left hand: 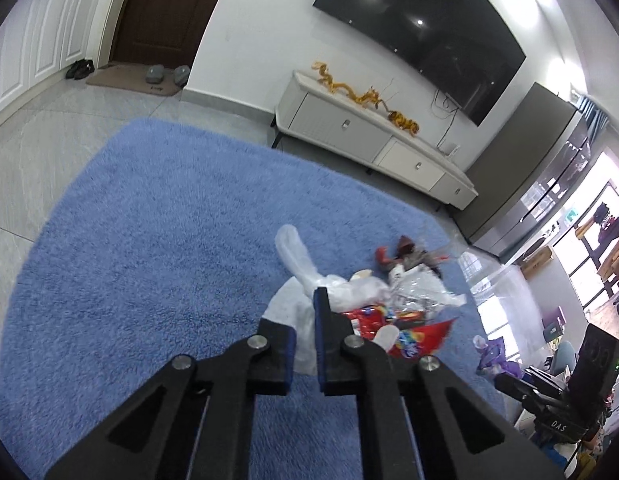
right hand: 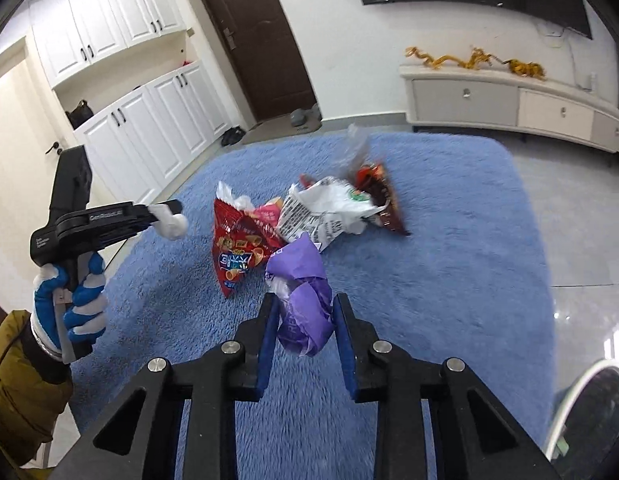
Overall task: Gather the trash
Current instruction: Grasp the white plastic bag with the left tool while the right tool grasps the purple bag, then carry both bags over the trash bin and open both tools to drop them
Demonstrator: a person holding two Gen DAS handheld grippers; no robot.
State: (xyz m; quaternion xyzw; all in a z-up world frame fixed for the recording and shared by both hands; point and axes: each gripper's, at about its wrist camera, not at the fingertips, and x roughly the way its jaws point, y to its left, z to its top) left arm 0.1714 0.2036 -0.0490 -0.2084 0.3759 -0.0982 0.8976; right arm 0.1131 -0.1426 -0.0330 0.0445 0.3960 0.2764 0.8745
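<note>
Where left view misses: gloved hand [right hand: 75,300].

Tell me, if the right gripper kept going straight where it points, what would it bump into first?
Probably the red crinkly snack bag on the fluffy blue rug. The right gripper already pinches a crumpled purple plastic wrapper; depth is hard to judge.

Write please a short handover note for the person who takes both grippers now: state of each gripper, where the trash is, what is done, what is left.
Left gripper: shut on a white plastic bag, held above the rug.
Right gripper: shut on a crumpled purple wrapper, also off the rug.
On the blue rug: a red snack bag, a white printed bag and a dark red wrapper, lying in one pile.
Done: two pieces picked up.
Left: drop both pieces, perhaps into the white-rimmed bin at the lower right, then collect the pile.
</note>
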